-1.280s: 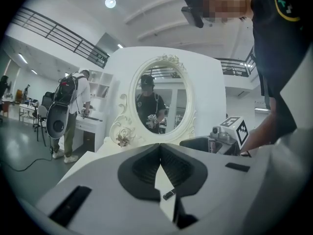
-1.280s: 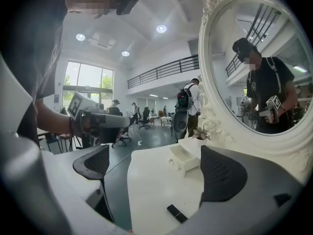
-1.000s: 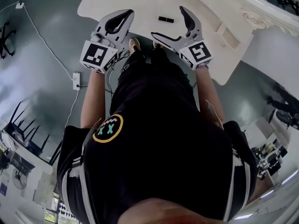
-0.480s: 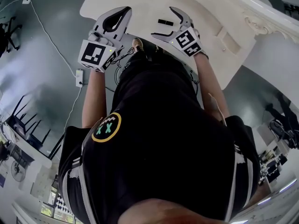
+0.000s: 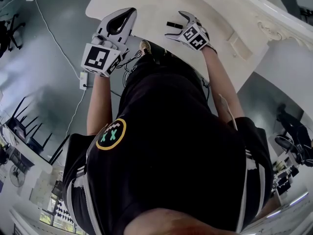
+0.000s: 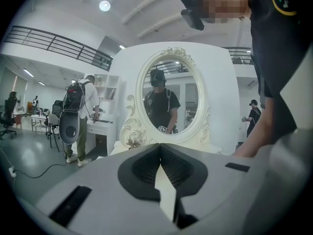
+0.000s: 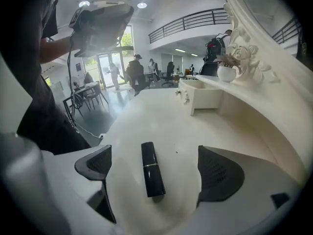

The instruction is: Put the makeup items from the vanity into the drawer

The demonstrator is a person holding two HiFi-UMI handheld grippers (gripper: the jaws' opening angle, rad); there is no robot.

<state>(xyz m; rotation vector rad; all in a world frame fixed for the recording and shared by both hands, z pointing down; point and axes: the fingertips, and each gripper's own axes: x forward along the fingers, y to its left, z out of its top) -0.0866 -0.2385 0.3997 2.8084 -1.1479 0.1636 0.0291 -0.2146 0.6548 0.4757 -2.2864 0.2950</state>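
A black lipstick tube [image 7: 152, 169] lies flat on the white vanity top [image 7: 161, 111], seen small in the head view as the lipstick [image 5: 173, 24]. My right gripper [image 7: 157, 170] is open and low over the top, one jaw on each side of the tube, neither touching it. From the head, the right gripper [image 5: 175, 24] straddles the tube. My left gripper [image 5: 120, 22] hovers at the vanity's front left edge, shut and empty. In its own view the left gripper [image 6: 159, 150] faces the oval mirror [image 6: 171, 99]. A small drawer box [image 7: 203, 96] with knobs stands further along the top.
A white pot with flowers [image 7: 227, 72] sits on the ledge by the carved mirror frame [image 7: 254, 58]. Another drawer unit [image 5: 239, 39] is at the vanity's right end. A person with a backpack [image 6: 78, 116] stands to the left. A cable and power strip [image 5: 83, 81] lie on the floor.
My right gripper moved forward and left over the vanity until its open jaws came to either side of the lipstick. The left gripper barely shifted.
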